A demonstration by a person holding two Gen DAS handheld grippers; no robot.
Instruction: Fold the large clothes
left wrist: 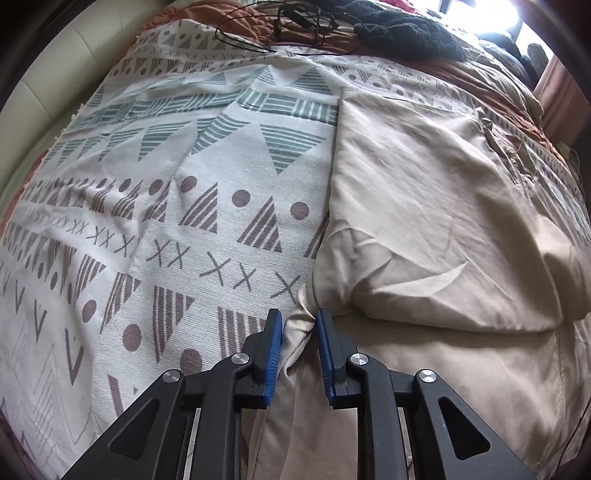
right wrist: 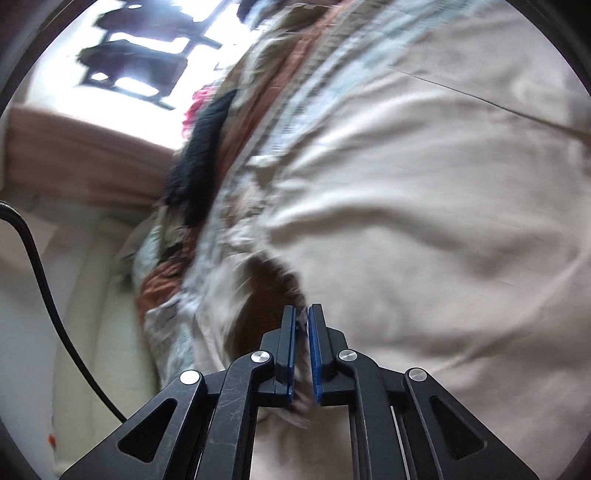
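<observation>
A large beige garment [left wrist: 436, 229] lies spread on a patterned bedspread [left wrist: 166, 192], partly folded over itself. My left gripper [left wrist: 300, 321] is shut on a bunched edge of the beige garment at its near left side. In the right wrist view, which is motion-blurred, my right gripper [right wrist: 302, 314] is shut on an edge of the same beige garment [right wrist: 424, 229], with cloth pinched between the blue pads.
A black fuzzy garment [left wrist: 406, 29] and black cables [left wrist: 295, 22] lie at the far end of the bed. An orange-brown blanket [left wrist: 461, 74] lies under the bedspread. A cream padded bed frame [left wrist: 48, 81] is at left. A black cable [right wrist: 44, 280] hangs beside the bed.
</observation>
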